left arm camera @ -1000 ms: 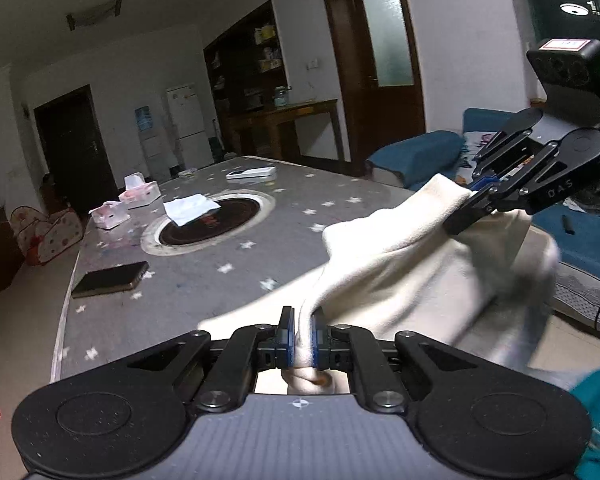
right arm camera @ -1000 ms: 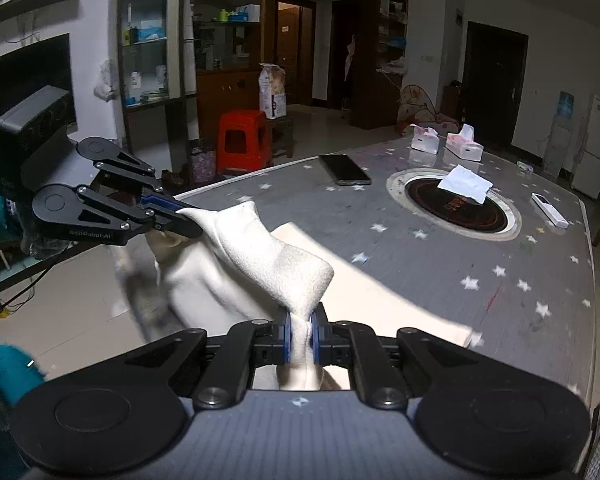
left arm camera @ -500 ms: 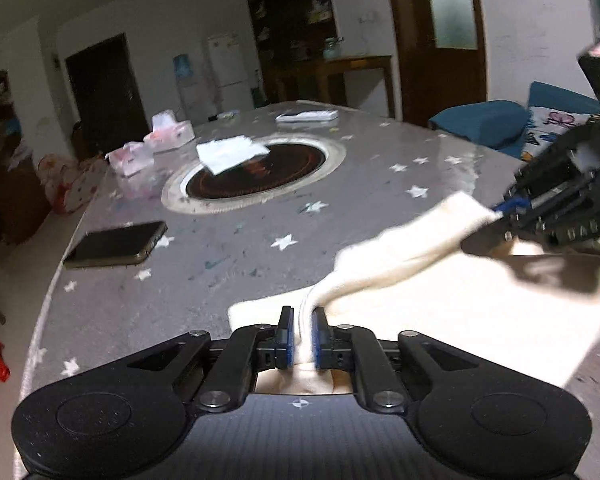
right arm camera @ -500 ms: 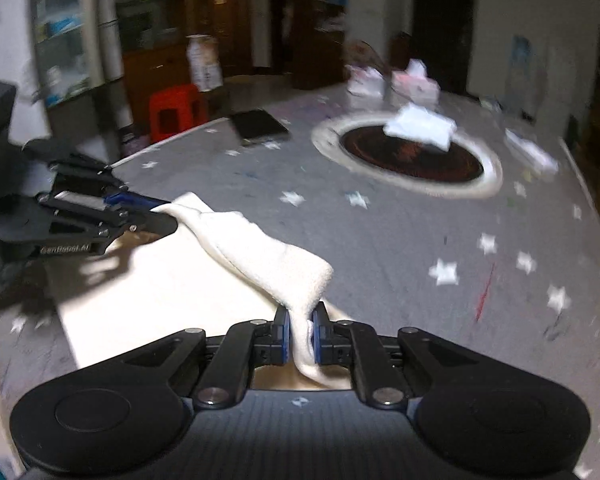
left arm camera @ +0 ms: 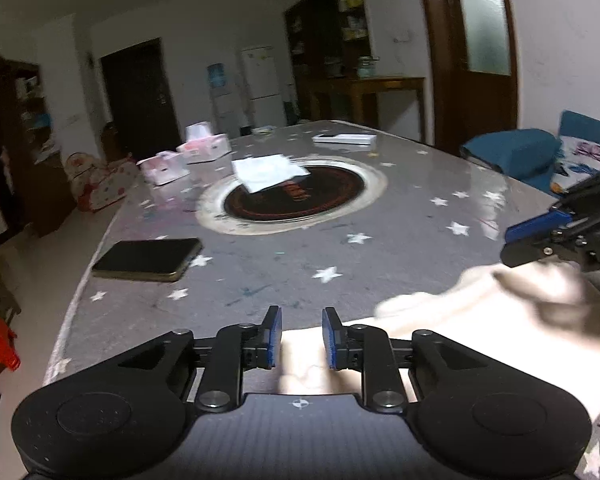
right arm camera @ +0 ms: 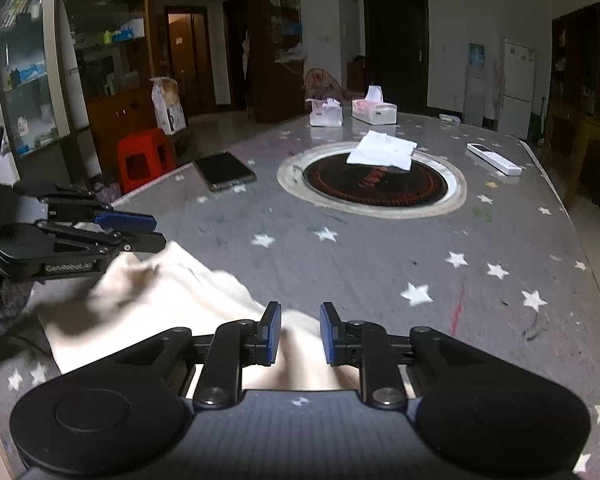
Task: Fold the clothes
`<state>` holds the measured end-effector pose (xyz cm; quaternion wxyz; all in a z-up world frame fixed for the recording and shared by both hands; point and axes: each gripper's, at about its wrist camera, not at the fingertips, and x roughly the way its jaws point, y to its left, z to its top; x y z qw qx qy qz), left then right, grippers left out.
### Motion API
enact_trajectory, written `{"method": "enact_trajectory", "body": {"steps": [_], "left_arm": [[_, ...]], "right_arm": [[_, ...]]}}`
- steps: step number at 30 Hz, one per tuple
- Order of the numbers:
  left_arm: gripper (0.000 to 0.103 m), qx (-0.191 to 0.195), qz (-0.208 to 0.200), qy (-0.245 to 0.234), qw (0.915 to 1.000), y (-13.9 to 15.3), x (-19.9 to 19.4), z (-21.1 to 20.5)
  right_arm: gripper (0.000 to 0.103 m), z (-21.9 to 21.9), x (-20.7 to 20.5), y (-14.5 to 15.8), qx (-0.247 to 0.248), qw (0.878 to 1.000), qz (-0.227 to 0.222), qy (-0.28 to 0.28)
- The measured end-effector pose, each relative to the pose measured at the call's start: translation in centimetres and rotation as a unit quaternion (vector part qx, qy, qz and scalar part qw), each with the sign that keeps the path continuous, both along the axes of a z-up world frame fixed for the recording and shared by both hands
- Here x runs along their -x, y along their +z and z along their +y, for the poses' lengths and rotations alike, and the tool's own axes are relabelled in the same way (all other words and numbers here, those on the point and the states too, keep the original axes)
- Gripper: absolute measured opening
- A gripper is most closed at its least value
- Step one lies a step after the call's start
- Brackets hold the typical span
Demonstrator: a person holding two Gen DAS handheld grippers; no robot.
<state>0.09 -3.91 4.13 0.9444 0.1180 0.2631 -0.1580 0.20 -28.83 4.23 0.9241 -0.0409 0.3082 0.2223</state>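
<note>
A cream garment point(left arm camera: 452, 344) lies on the near end of the grey star-patterned table point(left arm camera: 340, 248); it also shows in the right wrist view point(right arm camera: 160, 300), rumpled with a raised fold. My left gripper point(left arm camera: 299, 338) is open just above the cloth, holding nothing. My right gripper point(right arm camera: 299, 334) is open above the other corner. Each gripper shows in the other's view: the right one point(left arm camera: 540, 236) at the right edge, the left one point(right arm camera: 132, 232) at the left edge, jaws apart.
A round inset burner point(right arm camera: 372, 184) with a white cloth point(right arm camera: 384, 152) on it sits mid-table. A dark phone point(left arm camera: 148, 260), two tissue boxes point(right arm camera: 374, 108), and a white remote point(right arm camera: 494, 158) lie further out. A red stool point(right arm camera: 144, 158) stands beside the table.
Both grippers lowered the garment onto the table and opened, letting go of it. The cloth now lies on the table.
</note>
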Motion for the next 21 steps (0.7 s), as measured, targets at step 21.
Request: {"method": "enact_trajectory", "body": {"steps": [21], "left_arm": [[0.039, 0.084, 0.098, 0.019, 0.9914, -2.4, 5.0, 3.4]], "right_arm": [[0.021, 7.5, -4.0, -3.3, 0.009, 0.996, 0.048, 0.071]]}}
